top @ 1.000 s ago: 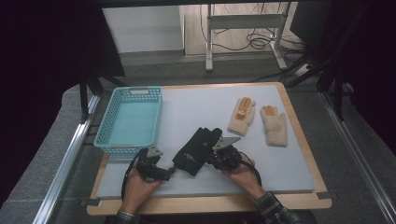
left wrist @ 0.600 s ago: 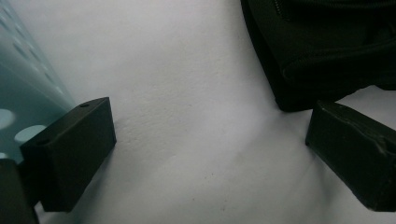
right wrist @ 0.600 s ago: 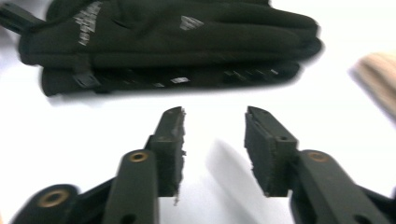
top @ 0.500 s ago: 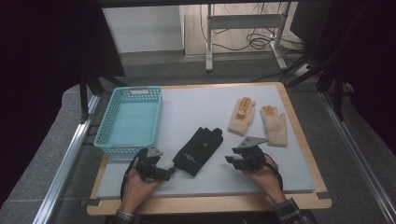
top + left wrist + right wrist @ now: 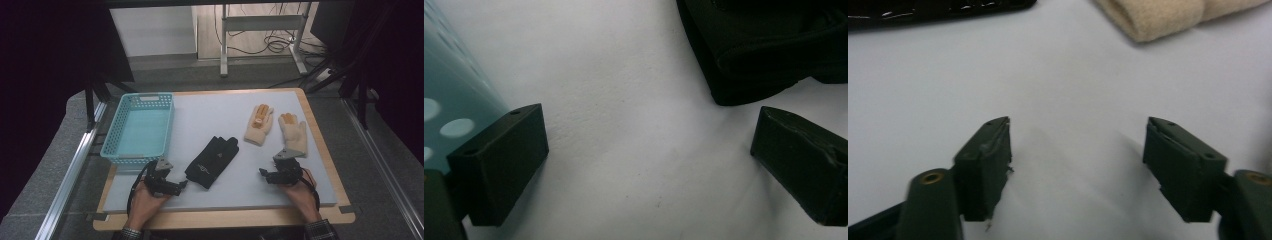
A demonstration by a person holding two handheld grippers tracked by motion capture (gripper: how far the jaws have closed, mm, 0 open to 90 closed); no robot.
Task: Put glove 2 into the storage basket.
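High view: the black fabric glove (image 5: 212,161) lies flat at the grey mat's six o'clock, outside the turquoise plastic basket (image 5: 140,128) at nine o'clock. Right gripper (image 5: 270,173), jaws just opened wide and empty, sits beside two cream knit gloves (image 5: 277,127); left gripper (image 5: 176,186) gapes empty. Every glove awaits collection.

No readable text

You have no legible word, number or sign here. The black glove (image 5: 212,161) beside the basket (image 5: 138,131) bears a small pale mark on its back, too small to read; in the right gripper view the mark shows as mere glare.
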